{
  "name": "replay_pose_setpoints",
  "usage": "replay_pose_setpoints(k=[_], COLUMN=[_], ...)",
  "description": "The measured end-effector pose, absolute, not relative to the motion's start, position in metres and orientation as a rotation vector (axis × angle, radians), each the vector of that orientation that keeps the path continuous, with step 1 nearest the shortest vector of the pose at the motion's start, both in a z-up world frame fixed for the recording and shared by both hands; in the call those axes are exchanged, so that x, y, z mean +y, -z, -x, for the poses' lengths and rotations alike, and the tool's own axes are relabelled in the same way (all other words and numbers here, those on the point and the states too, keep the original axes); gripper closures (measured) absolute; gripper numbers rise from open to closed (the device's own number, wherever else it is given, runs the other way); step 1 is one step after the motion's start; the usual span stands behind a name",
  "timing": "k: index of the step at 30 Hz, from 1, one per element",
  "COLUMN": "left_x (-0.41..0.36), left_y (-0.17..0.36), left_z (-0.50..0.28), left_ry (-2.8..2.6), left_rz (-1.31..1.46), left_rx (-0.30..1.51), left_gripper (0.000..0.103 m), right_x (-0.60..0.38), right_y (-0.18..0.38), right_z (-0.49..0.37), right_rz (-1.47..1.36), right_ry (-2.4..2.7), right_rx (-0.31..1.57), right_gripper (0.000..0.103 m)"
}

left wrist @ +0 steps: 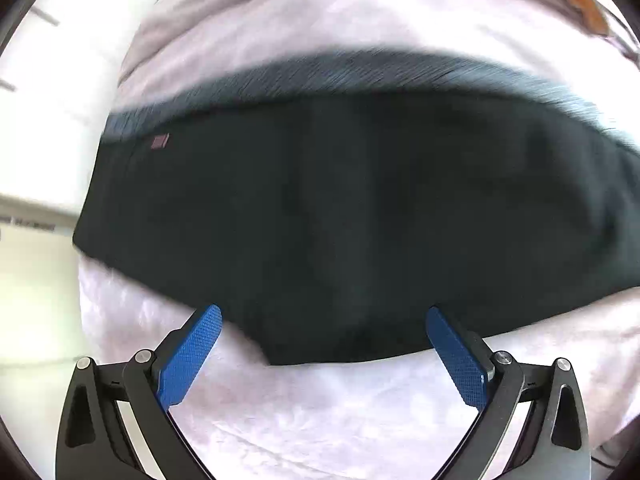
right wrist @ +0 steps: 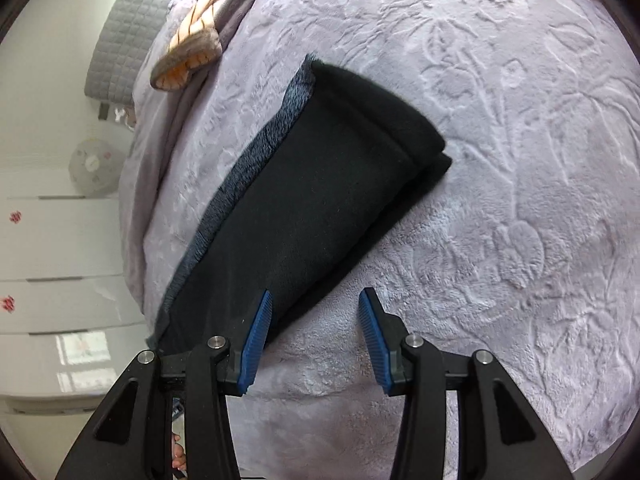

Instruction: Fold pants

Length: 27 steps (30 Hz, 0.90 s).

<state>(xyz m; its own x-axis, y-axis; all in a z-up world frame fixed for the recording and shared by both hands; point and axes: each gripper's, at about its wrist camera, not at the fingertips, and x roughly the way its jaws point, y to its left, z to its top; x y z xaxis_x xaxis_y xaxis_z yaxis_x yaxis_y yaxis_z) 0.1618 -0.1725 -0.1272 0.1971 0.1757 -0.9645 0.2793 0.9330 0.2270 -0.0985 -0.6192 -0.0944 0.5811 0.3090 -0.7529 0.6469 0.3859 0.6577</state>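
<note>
The black fleece pants [right wrist: 320, 192] lie folded lengthwise on a lilac embossed blanket [right wrist: 500, 160], their grey fuzzy lining showing along the left edge. My right gripper [right wrist: 316, 300] stands open just above the near end of the pants, with nothing between its blue pads [right wrist: 256, 340]. In the left wrist view the pants [left wrist: 340, 208] stretch across the frame as a wide dark band with a small reddish label at the upper left. My left gripper [left wrist: 324, 314] hangs wide open over their near edge, holding nothing.
A striped brown and orange garment [right wrist: 192, 40] lies crumpled at the far left of the bed beside a grey quilted cover [right wrist: 124, 40]. White drawers [right wrist: 60, 260] and a small fan [right wrist: 94, 166] stand left of the bed's edge.
</note>
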Motion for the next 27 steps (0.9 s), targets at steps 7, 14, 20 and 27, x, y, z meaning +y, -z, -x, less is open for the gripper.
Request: replay_pose_setpoints(k=[7, 14, 20, 27], left_x=[-0.259, -0.333, -0.380, -0.389], left_y=[0.109, 0.121, 0.152, 0.150], left_z=[-0.154, -0.156, -0.142, -0.128], left_ry=[0.266, 0.341, 0.319, 0.320], left_rz=[-0.392, -0.393, -0.490, -0.490], left_rx=[1.346, 1.335, 1.344, 1.337], left_gripper=[0.000, 0.000, 0.000, 0.000], right_x=[-0.642, -0.659, -0.670, -0.673], right_y=[0.096, 0.109, 0.127, 0.136], right_z=[0.109, 0.121, 0.122, 0.104], right_rz=[-1.293, -1.367, -1.459, -1.481], right_ry=[0.321, 0.398, 0.340, 0.285], right_rx=[0.875, 0.841, 0.737, 0.727], right_gripper=[0.054, 0.054, 0.054, 0.052])
